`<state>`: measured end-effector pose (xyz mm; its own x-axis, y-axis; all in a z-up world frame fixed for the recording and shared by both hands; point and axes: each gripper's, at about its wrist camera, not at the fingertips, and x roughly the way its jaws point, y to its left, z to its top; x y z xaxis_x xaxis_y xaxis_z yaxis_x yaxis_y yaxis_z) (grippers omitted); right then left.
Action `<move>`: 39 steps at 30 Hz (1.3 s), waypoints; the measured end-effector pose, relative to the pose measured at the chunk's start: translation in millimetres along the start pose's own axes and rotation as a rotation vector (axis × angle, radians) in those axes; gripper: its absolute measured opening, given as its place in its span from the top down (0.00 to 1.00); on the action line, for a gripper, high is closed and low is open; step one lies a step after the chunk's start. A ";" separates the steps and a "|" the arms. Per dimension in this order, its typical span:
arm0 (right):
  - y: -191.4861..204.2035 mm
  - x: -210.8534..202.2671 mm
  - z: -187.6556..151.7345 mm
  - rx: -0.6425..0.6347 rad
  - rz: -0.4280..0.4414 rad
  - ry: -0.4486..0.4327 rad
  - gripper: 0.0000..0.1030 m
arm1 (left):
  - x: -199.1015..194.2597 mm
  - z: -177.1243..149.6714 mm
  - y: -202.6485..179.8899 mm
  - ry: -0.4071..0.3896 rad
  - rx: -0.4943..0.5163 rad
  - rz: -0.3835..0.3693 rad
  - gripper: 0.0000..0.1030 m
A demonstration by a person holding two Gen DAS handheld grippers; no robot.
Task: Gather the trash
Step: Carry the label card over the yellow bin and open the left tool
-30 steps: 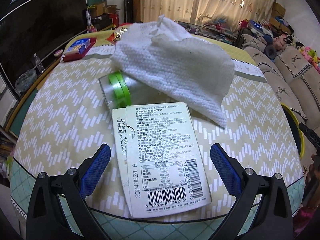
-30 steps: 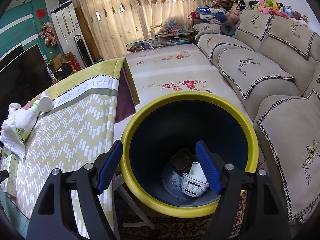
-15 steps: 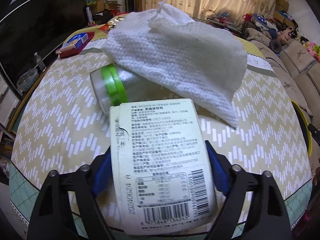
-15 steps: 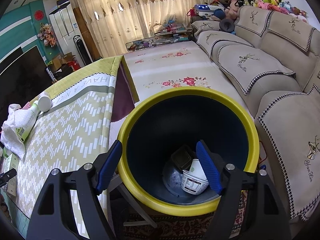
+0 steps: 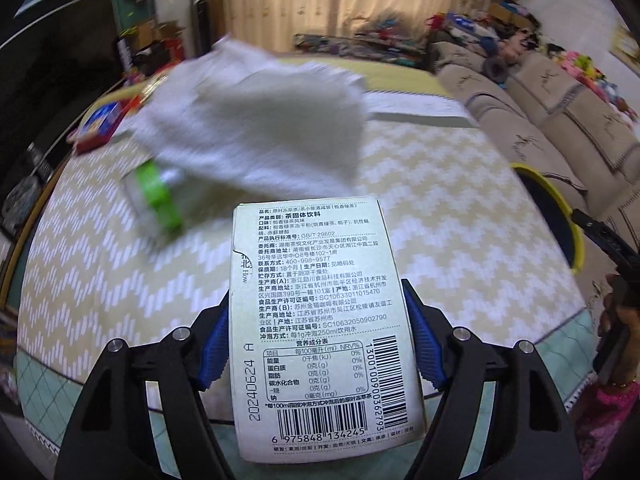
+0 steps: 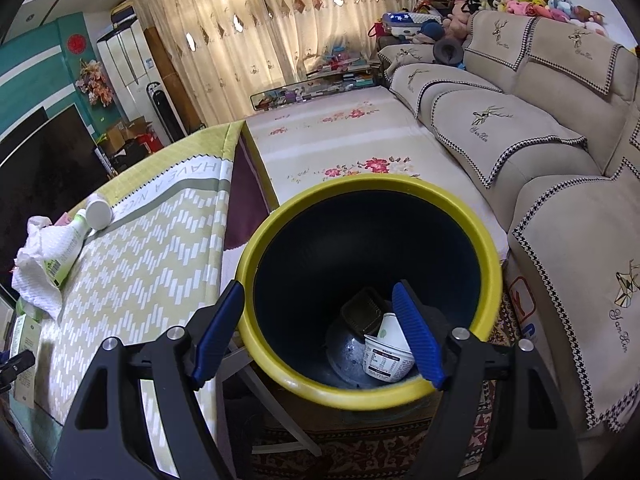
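The left gripper point(image 5: 320, 328) is clamped on a flat printed box point(image 5: 320, 320), its blue pads pressing both long edges; the jaws have just been closing onto it. The box is lifted clear of the table point(image 5: 460, 208), which carries a zigzag-patterned cloth. Beyond the box, further along the table, a white towel point(image 5: 256, 124) lies draped over a clear bottle point(image 5: 156, 196) with a green band, both blurred. At the far left sits a red and blue packet point(image 5: 100, 120). To the right, just off the table edge, stands a yellow-rimmed bin point(image 6: 492, 256). The right gripper point(image 6: 320, 336) hangs over the bin with its jaws apart and nothing between them. Inside the bin lie a white paper cup point(image 6: 388, 352) and a dark tray point(image 6: 362, 312). A sofa point(image 6: 540, 152) runs along the right.
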<state>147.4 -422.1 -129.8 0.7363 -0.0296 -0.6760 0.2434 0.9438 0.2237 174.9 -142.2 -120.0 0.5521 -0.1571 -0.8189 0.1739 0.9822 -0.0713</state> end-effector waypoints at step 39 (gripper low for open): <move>-69.5 -80.1 -42.2 0.093 -0.157 -0.048 0.22 | 104.5 132.8 -334.1 -0.006 0.410 -0.349 0.12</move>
<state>44.9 -471.4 -120.9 0.7134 -0.1914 -0.6741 0.4128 0.8921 0.1836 282.8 -500.4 -106.0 0.4093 -0.4686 -0.7829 0.6513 0.7510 -0.1090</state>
